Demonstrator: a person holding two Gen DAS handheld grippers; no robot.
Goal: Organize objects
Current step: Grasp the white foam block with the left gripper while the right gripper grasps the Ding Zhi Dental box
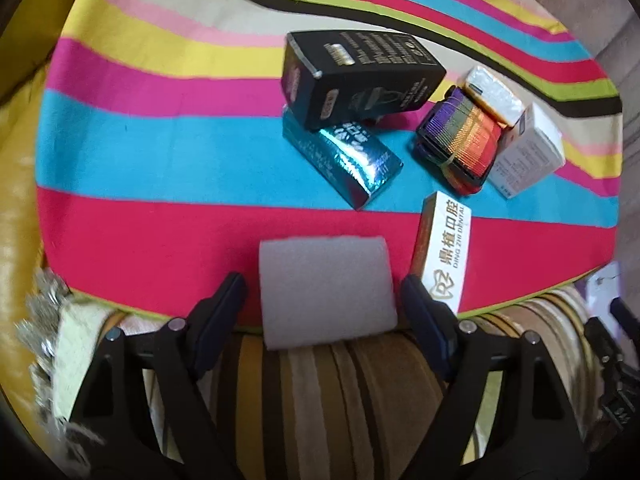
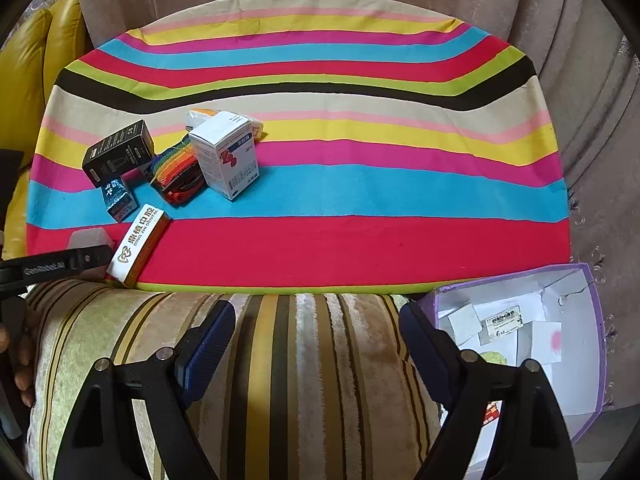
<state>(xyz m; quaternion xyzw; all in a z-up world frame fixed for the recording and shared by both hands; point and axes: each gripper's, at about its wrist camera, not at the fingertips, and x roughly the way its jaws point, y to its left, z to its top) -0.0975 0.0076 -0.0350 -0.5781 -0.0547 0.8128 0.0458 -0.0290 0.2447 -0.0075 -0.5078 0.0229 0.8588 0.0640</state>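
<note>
Left tongs (image 1: 326, 300) spread astride foam block (image 1: 326, 288), not pinching. Right tongs (image 2: 316, 328) spread, empty. Purple box (image 2: 592, 364) holds some items; six remain on cloth (image 2: 360, 248).

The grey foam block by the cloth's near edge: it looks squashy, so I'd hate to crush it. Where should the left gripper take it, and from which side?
Take the grey foam block across its two long side faces, coming from above at the cloth's near edge. It lies flat with those sides parallel, already between the left gripper fingers, which have just been closing but show gaps. The dental box crowds its right, so keep the gripper centred.
</note>
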